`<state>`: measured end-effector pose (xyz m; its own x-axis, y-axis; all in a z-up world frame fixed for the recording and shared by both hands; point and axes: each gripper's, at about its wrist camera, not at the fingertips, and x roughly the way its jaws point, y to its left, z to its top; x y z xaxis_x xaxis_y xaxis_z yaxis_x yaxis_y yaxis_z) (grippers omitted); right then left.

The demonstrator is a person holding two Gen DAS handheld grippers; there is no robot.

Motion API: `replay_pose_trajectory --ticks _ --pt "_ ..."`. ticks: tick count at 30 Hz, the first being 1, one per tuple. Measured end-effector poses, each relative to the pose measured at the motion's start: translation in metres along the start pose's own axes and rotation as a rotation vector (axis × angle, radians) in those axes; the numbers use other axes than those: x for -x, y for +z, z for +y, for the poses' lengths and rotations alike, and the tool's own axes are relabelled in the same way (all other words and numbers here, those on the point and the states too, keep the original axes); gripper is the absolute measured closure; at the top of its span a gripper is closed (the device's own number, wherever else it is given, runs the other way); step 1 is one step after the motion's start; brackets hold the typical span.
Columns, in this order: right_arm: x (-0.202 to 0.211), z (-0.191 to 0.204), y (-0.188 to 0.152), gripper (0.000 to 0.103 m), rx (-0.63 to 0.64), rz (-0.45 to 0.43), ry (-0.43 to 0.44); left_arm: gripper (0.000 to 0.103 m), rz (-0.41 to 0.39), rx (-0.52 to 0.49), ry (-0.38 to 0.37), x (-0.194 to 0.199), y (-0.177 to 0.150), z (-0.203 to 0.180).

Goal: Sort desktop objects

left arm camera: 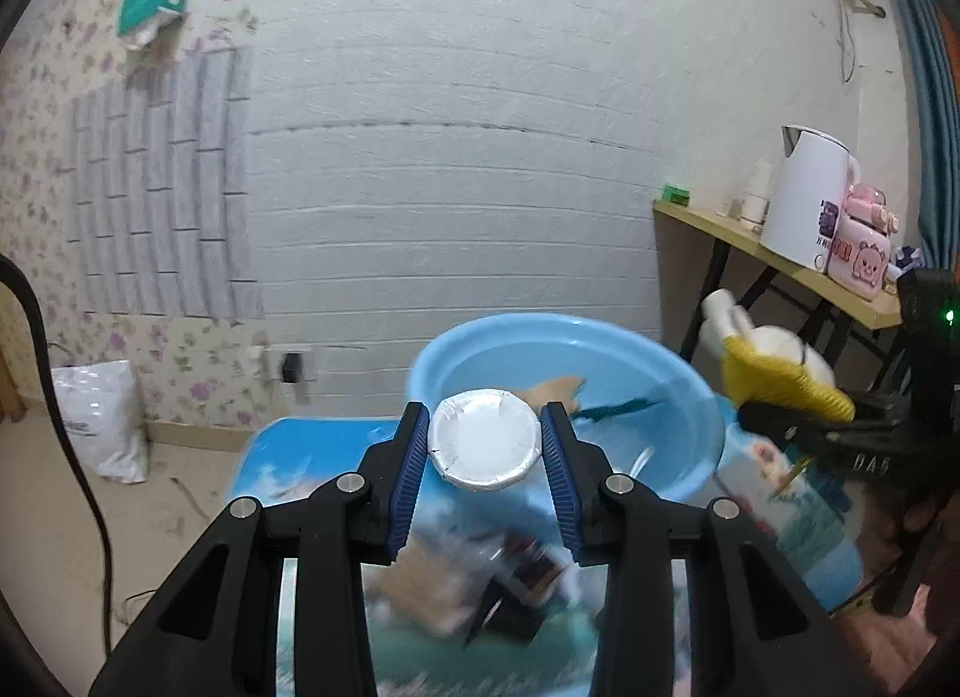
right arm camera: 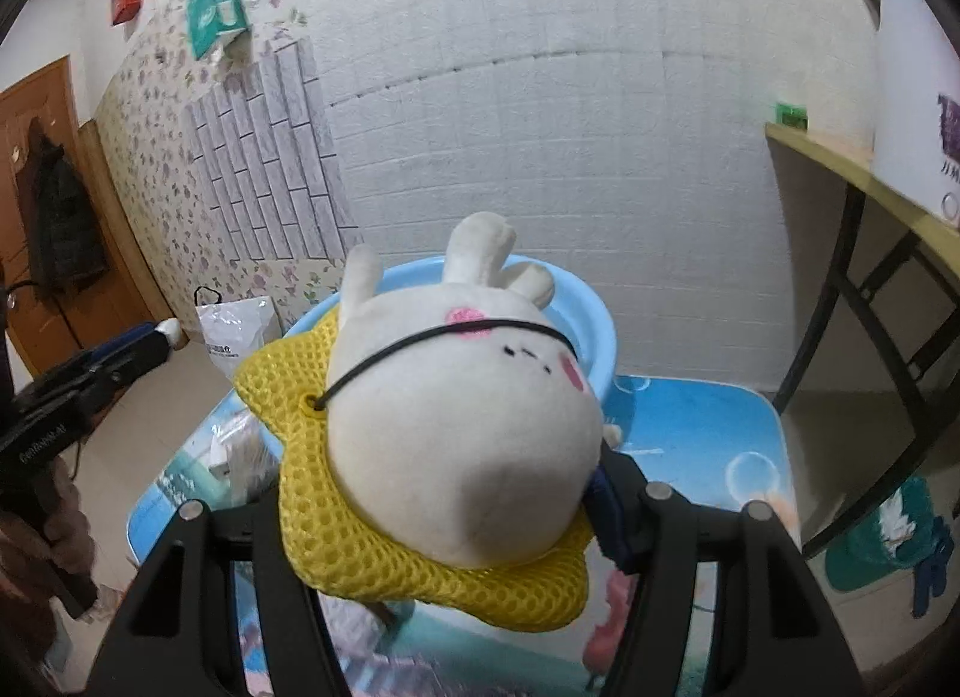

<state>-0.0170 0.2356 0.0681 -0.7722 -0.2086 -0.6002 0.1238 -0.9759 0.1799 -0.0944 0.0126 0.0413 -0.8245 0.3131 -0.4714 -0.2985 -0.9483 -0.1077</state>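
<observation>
1. The left gripper (left arm camera: 485, 443) pinches a small round foil-lidded cup (left arm camera: 483, 437) between its blue pads (left arm camera: 409, 478); the cup sits at the jaw tips.
2. Beyond those jaws stands a light-blue basin (left arm camera: 660, 373) on a table with a printed cover (left arm camera: 312, 457).
3. The right gripper (right arm camera: 456, 481) clamps a white plush rabbit (right arm camera: 462, 427) with a yellow mesh collar (right arm camera: 336, 529); the toy fills the gap between the jaws and hides the left pad.
4. The basin lies past the rabbit's ears.
</observation>
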Motion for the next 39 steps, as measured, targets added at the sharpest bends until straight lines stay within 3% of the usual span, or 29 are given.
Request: replay_pose_trajectory --ticks 4,8,12,13,14,15,19,22,26,31,34,37,39 --pt "-0.012 -0.009 0.0 0.04 -0.03 0.046 -0.015 0.054 0.057 -0.077 -0.004 -0.037 0.006 -0.025" --pt "-0.02 -0.003 0.003 0.038 0.006 0.068 -0.004 0.03 0.037 -0.082 -0.036 -0.035 0.005 -0.033" --pt "-0.029 0.008 0.017 0.031 0.041 0.046 -0.002 0.028 0.031 -0.069 -0.004 -0.035 0.014 -0.023" --pt "-0.031 0.011 0.022 0.022 0.048 0.036 0.02 0.027 0.029 -0.064 0.002 -0.035 0.015 -0.021" --pt "-0.033 0.013 0.025 0.005 0.047 0.026 0.042 0.024 0.024 -0.053 0.016 -0.03 0.015 -0.014" --pt "-0.034 0.014 0.029 0.0 0.042 0.01 0.052 0.023 0.026 -0.046 0.028 -0.028 0.013 -0.008" --pt "-0.027 0.017 0.037 0.0 0.019 -0.074 0.045 0.022 0.063 -0.015 0.094 -0.015 -0.002 0.02" --pt "-0.017 0.012 0.024 0.0 -0.009 -0.075 0.05 0.022 0.137 0.041 0.159 -0.009 -0.025 0.047" --pt "-0.009 0.005 -0.008 0.0 -0.043 -0.002 0.041 0.022 0.234 0.112 0.209 -0.009 -0.055 0.076" --pt "0.0 0.013 -0.055 0.0 -0.047 0.106 0.047 0.022 0.311 0.162 0.206 -0.012 -0.079 0.092" --pt "-0.012 0.027 -0.074 0.0 -0.022 0.183 0.053 0.022 0.328 0.115 0.198 -0.018 -0.085 0.09" --pt "-0.02 0.044 -0.082 0.0 0.001 0.212 0.068 0.022 0.336 0.04 0.206 -0.028 -0.086 0.087" --pt "-0.026 0.058 -0.085 0.0 0.031 0.224 0.055 0.021 0.349 0.046 0.202 -0.036 -0.087 0.091"
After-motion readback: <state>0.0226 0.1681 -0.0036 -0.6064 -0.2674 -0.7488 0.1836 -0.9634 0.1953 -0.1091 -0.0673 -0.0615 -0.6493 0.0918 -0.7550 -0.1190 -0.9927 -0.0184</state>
